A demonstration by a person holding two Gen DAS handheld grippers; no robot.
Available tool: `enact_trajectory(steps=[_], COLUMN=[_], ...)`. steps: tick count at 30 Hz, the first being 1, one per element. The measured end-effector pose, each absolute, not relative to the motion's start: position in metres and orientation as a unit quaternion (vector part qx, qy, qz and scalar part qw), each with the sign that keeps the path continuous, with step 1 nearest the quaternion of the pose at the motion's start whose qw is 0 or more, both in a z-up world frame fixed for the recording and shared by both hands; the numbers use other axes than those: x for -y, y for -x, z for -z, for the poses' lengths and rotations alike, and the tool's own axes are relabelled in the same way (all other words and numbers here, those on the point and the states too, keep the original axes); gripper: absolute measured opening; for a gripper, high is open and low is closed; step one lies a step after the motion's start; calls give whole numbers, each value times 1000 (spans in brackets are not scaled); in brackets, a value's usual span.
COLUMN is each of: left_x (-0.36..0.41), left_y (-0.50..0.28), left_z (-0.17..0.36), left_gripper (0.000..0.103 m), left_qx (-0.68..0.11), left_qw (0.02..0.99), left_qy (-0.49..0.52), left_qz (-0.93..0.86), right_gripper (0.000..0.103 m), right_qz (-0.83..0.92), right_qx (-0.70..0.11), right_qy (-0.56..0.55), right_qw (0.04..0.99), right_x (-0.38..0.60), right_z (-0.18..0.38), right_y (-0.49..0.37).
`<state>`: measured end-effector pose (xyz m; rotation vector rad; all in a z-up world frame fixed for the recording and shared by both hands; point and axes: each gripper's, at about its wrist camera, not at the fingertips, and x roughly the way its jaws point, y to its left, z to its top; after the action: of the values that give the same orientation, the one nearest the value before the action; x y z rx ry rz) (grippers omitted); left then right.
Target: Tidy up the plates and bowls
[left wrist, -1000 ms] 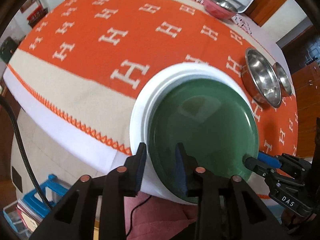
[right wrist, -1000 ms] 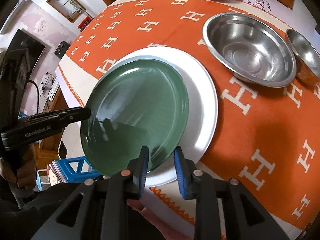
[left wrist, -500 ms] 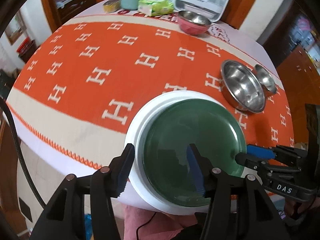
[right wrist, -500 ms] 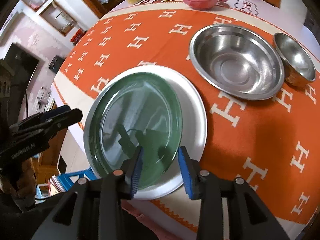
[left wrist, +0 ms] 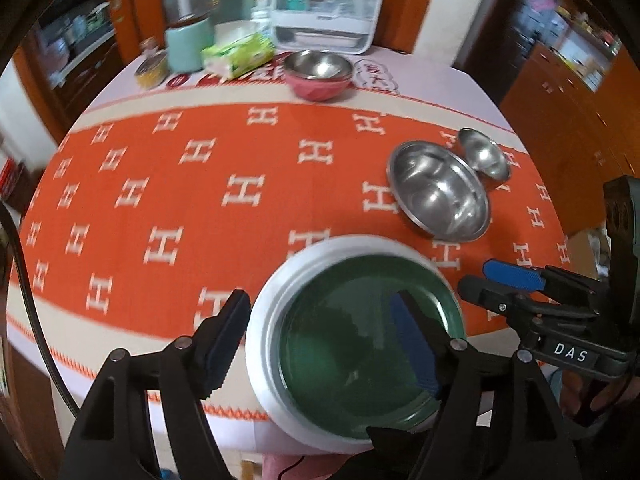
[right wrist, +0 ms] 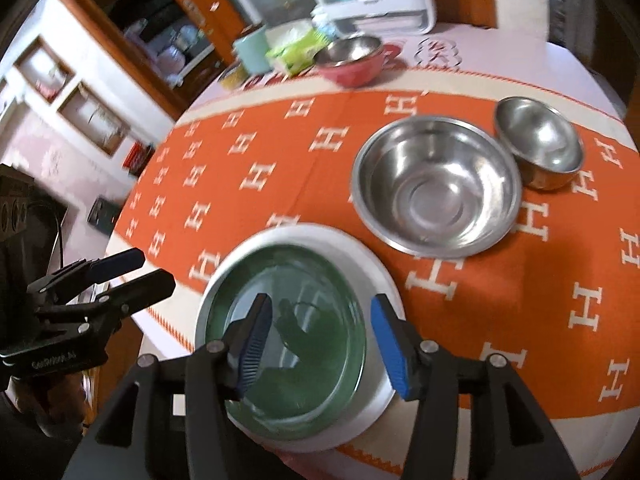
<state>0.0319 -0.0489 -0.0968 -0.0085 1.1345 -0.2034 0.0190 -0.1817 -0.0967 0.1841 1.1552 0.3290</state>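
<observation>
A green plate (left wrist: 340, 360) (right wrist: 304, 272) lies flat inside a larger white plate (left wrist: 262, 360) (right wrist: 352, 246) near the table's front edge. My left gripper (left wrist: 318, 312) hovers above the two plates. Its jaws are opening and nothing is between them. It also shows at the left of the right wrist view, as the left gripper (right wrist: 136, 268). My right gripper (right wrist: 320, 308) hangs over the green plate, jaws opening, holding nothing. A large steel bowl (left wrist: 440, 192) (right wrist: 436, 188) and a small steel bowl (left wrist: 482, 154) (right wrist: 538, 142) stand side by side beyond the plates.
An orange cloth (left wrist: 240, 152) with white H marks covers the table. At the far end stand a pink bowl (left wrist: 318, 74) (right wrist: 354, 60), a green tissue pack (left wrist: 240, 54), a mint cup (left wrist: 186, 48) and a white rack (left wrist: 328, 4).
Both grippers let go of the green plate's rim, opened wider and rose away from it. The green plate went from tilted to lying flat in the white plate.
</observation>
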Motion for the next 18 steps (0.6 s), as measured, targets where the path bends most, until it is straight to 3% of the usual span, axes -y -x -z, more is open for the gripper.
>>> enact_trajectory(steps=[10,18], left_x=[96,132], left_y=[-85,-123], left_z=[91,110], left_gripper=[83,83], left_qx=[-526,-545], left_qw=[835,818], left_qy=[-47,-61], left_qz=[154,175], right_gripper=[52,52], right_qz=[-65,-26], right_qx=[-508,-497], right_qy=[-116,-127], right_qw=[851,858], right_x=[215,240], right_z=[93,102], right_y=[-26,-39])
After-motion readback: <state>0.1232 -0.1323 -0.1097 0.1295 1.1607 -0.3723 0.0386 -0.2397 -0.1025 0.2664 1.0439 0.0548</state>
